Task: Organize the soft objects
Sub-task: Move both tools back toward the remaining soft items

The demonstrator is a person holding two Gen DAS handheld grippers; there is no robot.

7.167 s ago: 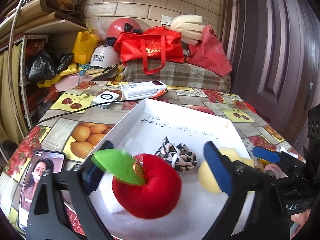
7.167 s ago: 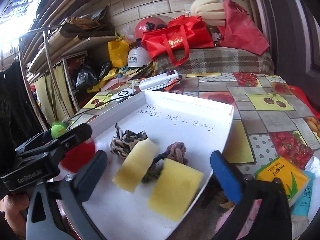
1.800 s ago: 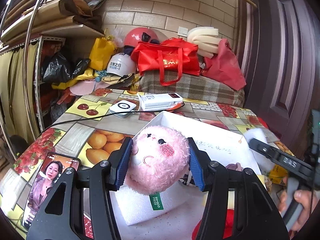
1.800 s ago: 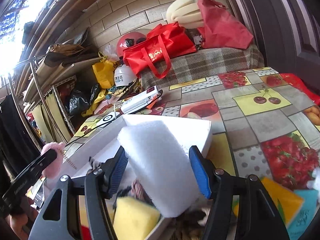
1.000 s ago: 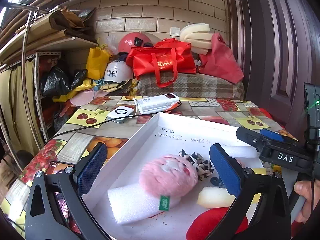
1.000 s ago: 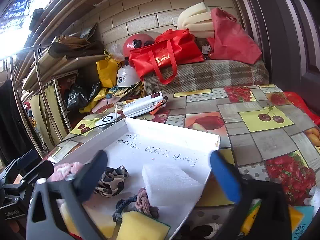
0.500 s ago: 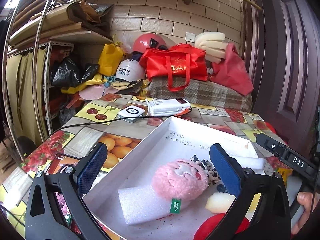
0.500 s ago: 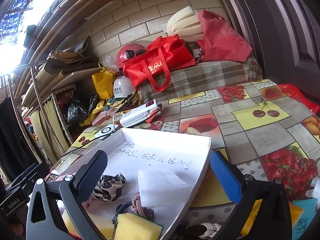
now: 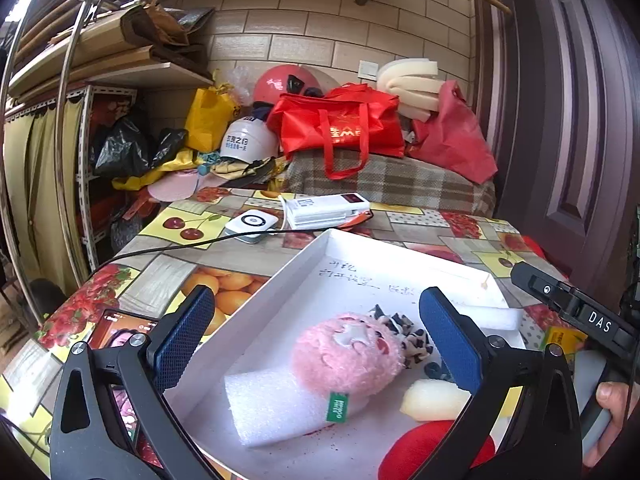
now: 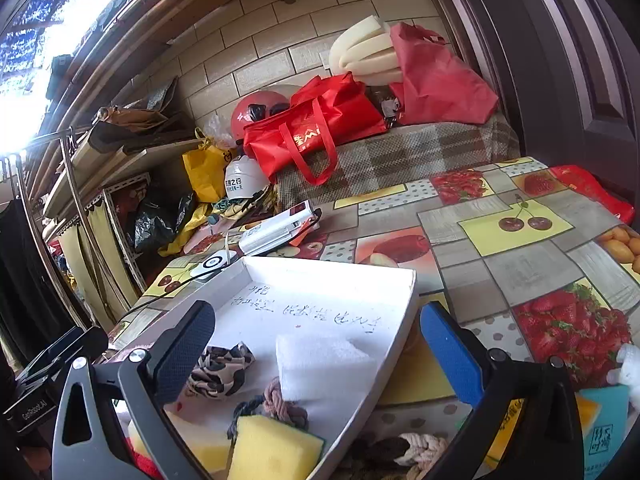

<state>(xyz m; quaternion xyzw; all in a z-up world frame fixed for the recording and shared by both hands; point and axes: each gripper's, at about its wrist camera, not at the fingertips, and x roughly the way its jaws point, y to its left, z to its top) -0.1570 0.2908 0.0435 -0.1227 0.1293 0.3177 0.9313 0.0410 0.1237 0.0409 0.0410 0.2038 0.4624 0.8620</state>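
The white tray (image 9: 304,276) sits on the counter (image 10: 516,264) and already holds the pink plush (image 9: 346,354), lying on a white foam block (image 9: 276,404), with a leopard scrunchie (image 9: 404,330) at its 1 o'clock, a red plush (image 9: 432,450) at its 5 o'clock, and in the right wrist view a second foam block (image 10: 324,364) and a yellow sponge (image 10: 272,450). The left hand-held gripper (image 9: 316,340) hangs above the plush with its jaws spread and empty; the right hand-held gripper (image 10: 316,348) is likewise spread wide and carries nothing. A knotted rope (image 10: 416,446) lies outside the tray, just beyond its near rim at the right gripper's 6 o'clock, so it looks like the next piece to collect. To do that well, lower the right gripper behind the rim, pinch the rope across its thick knot, lift clear of the rim, and release over bare tray floor near 12 o'clock.
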